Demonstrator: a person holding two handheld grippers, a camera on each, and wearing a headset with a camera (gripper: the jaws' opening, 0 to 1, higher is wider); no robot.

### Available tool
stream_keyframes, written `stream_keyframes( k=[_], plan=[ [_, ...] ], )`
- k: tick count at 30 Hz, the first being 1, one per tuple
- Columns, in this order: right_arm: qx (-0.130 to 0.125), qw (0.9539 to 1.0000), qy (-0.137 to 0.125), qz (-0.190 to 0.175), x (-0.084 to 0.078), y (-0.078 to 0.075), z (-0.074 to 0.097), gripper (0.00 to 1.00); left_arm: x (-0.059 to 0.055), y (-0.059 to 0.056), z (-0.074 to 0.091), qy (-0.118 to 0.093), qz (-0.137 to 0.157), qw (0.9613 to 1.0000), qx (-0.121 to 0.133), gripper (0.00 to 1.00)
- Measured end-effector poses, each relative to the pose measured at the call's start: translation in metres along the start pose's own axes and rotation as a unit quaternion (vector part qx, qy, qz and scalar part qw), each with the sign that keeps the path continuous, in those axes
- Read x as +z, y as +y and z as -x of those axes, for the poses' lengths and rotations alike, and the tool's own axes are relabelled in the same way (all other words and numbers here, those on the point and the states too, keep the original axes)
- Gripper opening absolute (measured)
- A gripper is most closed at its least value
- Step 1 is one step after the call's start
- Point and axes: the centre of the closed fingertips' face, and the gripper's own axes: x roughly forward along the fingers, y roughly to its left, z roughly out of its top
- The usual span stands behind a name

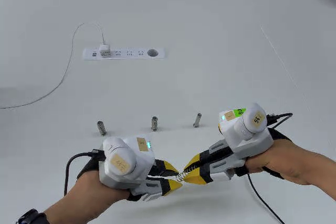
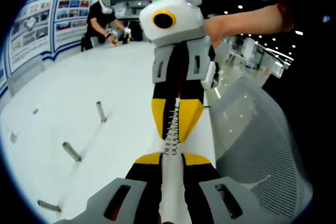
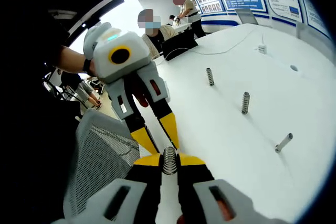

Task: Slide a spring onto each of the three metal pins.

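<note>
Three metal pins stand on the white table (image 1: 220, 45). The left pin (image 1: 101, 127) and middle pin (image 1: 154, 123) each carry a spring; the right pin (image 1: 197, 120) is bare, also seen as a bare pin (image 3: 283, 142). Nearer me, the two grippers meet tip to tip. My right gripper (image 1: 193, 174) is shut on a loose spring (image 1: 181, 176), seen end-on as the spring (image 3: 168, 160) between its yellow tips. My left gripper (image 1: 171, 177) is open a little, and the spring (image 2: 170, 129) reaches its tips.
A white power strip (image 1: 124, 53) with a plugged charger (image 1: 105, 51) and a cable (image 1: 63, 77) lies farther back. A mesh chair back (image 2: 262, 145) is beside the table's near edge. People stand at a far bench (image 2: 105, 14).
</note>
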Motion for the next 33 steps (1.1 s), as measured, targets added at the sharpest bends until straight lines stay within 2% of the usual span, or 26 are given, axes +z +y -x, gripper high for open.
stream_keyframes(
  k=[9,21,29,33],
  plan=[
    [-0.026,0.9994,-0.004,-0.023,-0.006,-0.014,0.005,0.12,-0.005,0.0,0.0,-0.004,0.016,0.9998,0.009,0.16],
    [-0.062,0.9968,0.01,-0.049,-0.019,-0.033,0.013,0.12,-0.009,0.013,0.003,-0.01,0.044,0.9981,0.041,0.19],
    [-0.084,0.9945,0.007,-0.062,-0.02,-0.049,0.023,0.12,-0.011,0.024,0.004,-0.014,0.057,0.9963,0.062,0.23],
    [-0.095,0.9932,0.019,-0.065,-0.024,-0.057,0.027,0.12,-0.011,0.03,0.004,-0.015,0.066,0.9949,0.074,0.24]
  ],
)
